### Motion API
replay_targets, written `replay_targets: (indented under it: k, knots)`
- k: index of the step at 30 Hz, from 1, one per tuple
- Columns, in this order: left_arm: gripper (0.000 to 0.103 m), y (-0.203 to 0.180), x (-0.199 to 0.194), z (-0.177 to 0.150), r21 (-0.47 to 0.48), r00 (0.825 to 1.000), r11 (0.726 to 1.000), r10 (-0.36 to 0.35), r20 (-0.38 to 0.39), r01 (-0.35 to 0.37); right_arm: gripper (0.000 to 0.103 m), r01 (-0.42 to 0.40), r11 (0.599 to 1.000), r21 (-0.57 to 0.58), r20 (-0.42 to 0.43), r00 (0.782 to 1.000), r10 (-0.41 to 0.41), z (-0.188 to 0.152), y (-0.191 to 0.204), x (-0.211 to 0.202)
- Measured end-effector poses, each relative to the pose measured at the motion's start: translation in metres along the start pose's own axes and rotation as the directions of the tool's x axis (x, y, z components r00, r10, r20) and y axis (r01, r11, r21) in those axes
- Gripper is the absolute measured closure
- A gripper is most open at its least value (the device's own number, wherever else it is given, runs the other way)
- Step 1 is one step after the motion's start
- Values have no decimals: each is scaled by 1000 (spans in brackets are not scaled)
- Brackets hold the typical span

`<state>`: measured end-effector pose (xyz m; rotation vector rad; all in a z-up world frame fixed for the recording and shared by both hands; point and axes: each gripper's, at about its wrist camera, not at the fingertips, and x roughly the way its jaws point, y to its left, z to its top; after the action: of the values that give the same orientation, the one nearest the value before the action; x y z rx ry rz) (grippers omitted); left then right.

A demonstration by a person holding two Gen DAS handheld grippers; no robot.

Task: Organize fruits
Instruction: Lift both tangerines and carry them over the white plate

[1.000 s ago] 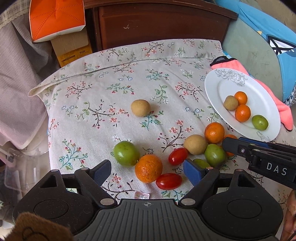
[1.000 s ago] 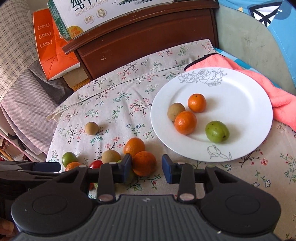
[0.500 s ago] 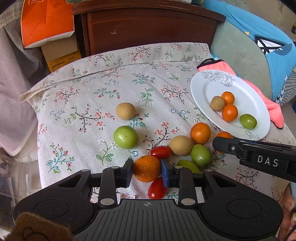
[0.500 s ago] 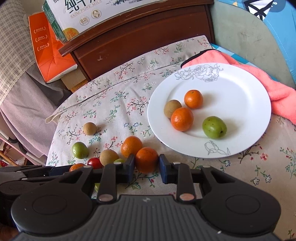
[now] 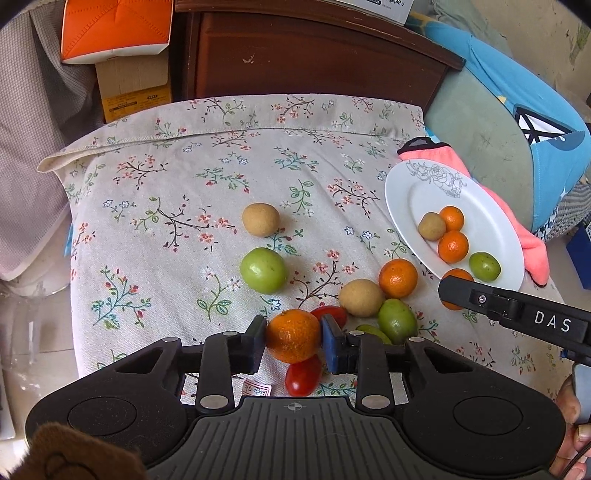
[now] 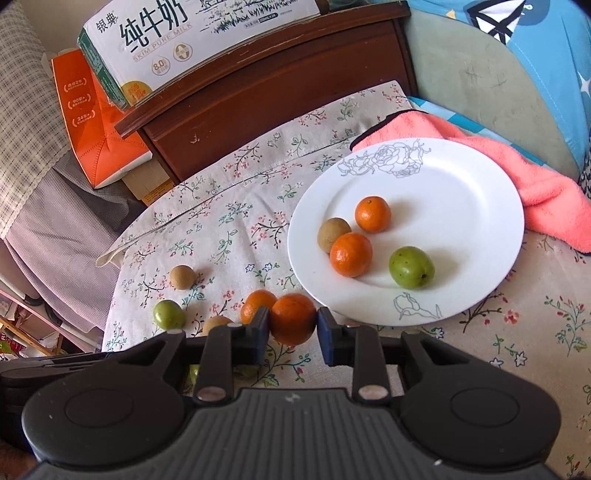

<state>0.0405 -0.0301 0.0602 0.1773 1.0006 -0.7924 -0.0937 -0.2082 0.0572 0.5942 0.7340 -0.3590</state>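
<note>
My left gripper (image 5: 293, 341) is shut on a tangerine (image 5: 293, 335) near the front of the floral cloth (image 5: 177, 192). A red cherry tomato (image 5: 303, 373) lies just below it and another (image 5: 330, 314) behind it. My right gripper (image 6: 292, 325) is shut on another tangerine (image 6: 291, 318) beside the white plate (image 6: 461, 192). The plate holds two tangerines (image 6: 351, 254), a brown fruit (image 6: 332, 229) and a green fruit (image 6: 410, 267). Loose on the cloth are a green fruit (image 5: 263, 270), brown fruits (image 5: 260, 219) and one more tangerine (image 5: 398, 278).
A pink towel (image 6: 546, 184) lies under the plate's far side. A dark wooden cabinet (image 5: 295, 62) stands behind the cloth, with an orange carton (image 5: 110, 29) and a milk box (image 6: 199, 40) near it. A blue cushion (image 5: 517, 103) sits at the right.
My left gripper went from open to shut on the tangerine. The right gripper's fingers closed onto the other tangerine near the plate. Both tangerines now sit a little higher in the views.
</note>
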Motion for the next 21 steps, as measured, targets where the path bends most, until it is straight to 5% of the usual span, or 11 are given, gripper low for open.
replay_targets:
  k: [21]
  knots:
    - [74,-54,-16,42,60,980,993,-111,163,102,75,-25,1000,-7,107,994,26,58,-25,-47]
